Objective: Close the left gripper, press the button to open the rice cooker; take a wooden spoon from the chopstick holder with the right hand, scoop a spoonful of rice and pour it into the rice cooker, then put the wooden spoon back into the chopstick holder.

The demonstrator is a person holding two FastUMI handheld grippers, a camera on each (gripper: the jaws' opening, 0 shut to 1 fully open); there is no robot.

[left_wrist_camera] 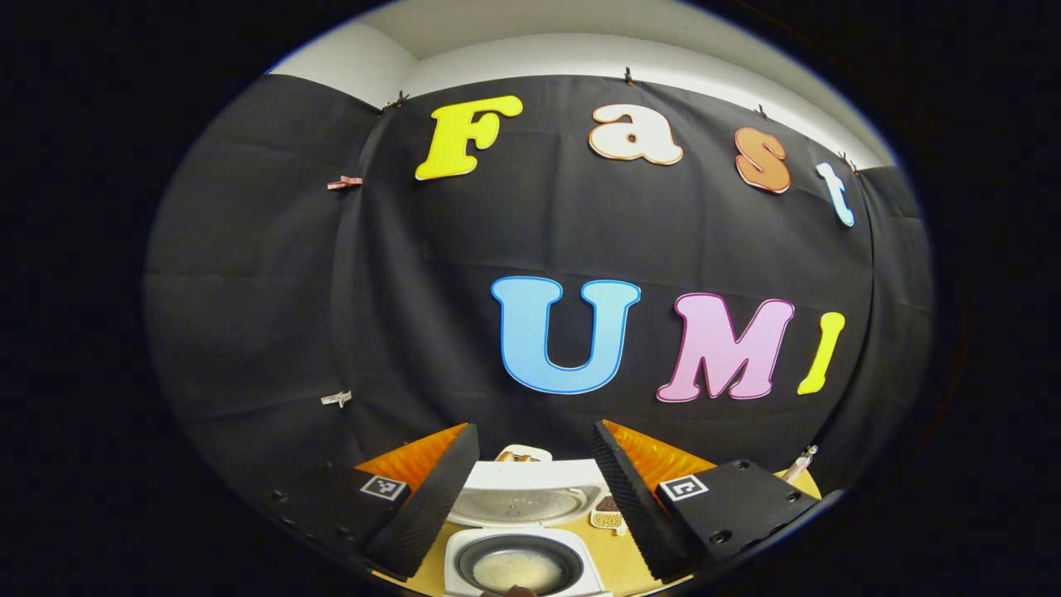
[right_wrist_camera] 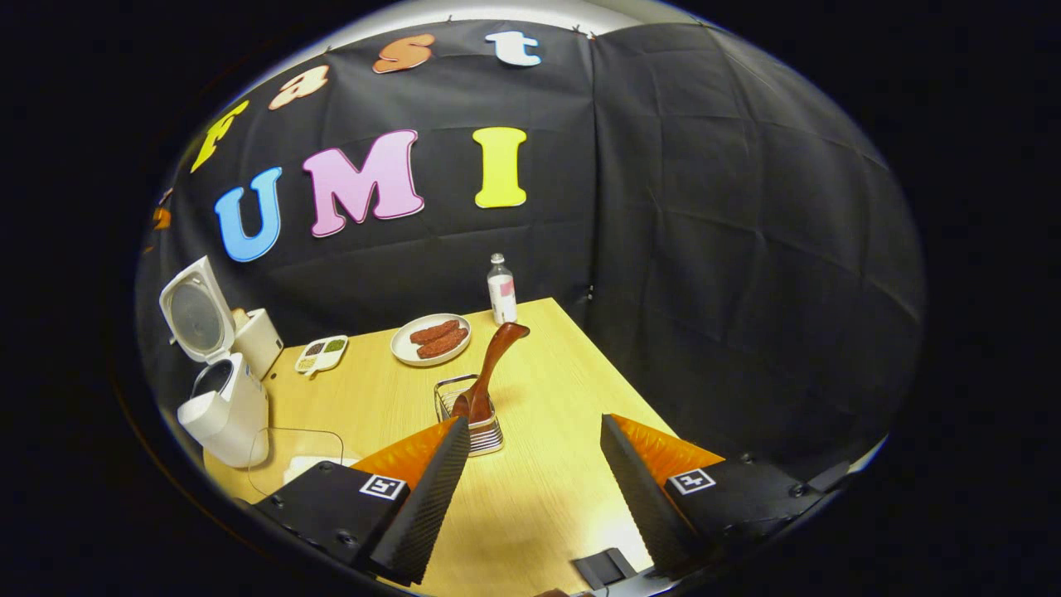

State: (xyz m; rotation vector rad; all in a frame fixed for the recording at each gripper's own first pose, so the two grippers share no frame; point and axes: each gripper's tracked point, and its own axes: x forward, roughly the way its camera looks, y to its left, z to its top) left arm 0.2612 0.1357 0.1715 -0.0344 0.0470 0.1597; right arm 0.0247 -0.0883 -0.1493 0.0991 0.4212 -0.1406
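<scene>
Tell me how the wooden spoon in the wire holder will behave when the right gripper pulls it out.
The wooden spoon looks rigid, so it should not flex. It leans in the chopstick holder, so it may swing or drag the light-looking wire frame. Its glossy handle could slip between the fingers.

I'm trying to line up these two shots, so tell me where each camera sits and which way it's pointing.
Left gripper view: rides on the left gripper, held above the table and facing the booth's wall; its spread fingers frame the open rice cooker below.
Right gripper view: rides on the right gripper, looking down across the table at the wooden spoon standing in the chopstick holder; its fingers are also apart.
Shared: the rice cooker, lid up, and the small divided dish beside it.
</scene>
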